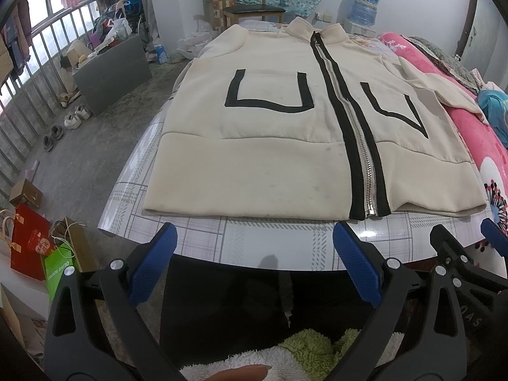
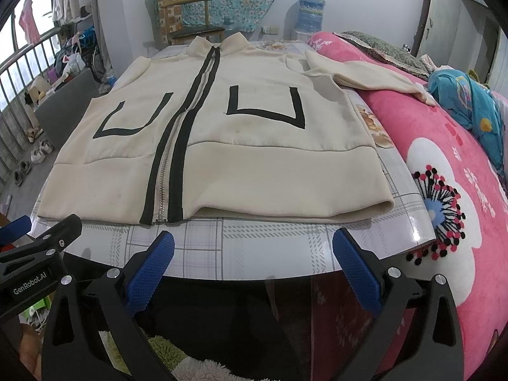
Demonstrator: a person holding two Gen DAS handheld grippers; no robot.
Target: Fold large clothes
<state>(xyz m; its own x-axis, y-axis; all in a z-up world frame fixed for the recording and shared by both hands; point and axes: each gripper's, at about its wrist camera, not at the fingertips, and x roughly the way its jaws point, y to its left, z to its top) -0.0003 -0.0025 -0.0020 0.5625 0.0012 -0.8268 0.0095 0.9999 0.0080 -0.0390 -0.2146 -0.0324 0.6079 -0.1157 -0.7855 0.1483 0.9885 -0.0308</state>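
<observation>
A cream zip-up jacket (image 1: 254,146) with black trim and black U-shaped pocket outlines lies flat, front up, on the checked table (image 1: 270,241); it also shows in the right wrist view (image 2: 254,165). Its zipper (image 1: 358,146) is closed. Its right sleeve (image 2: 365,79) stretches onto the pink bedding; the left sleeve is hidden. My left gripper (image 1: 255,238) is open and empty, held just short of the table's near edge, below the hem. My right gripper (image 2: 254,238) is open and empty beside it, also short of the near edge.
A pink flowered blanket (image 2: 444,146) lies right of the table with a blue cloth (image 2: 476,104) on it. A wooden chair (image 1: 250,6) and water bottle (image 1: 365,3) stand behind. Gift bags (image 1: 31,241), shoes (image 1: 73,117) and a grey box (image 1: 111,66) are on the floor left.
</observation>
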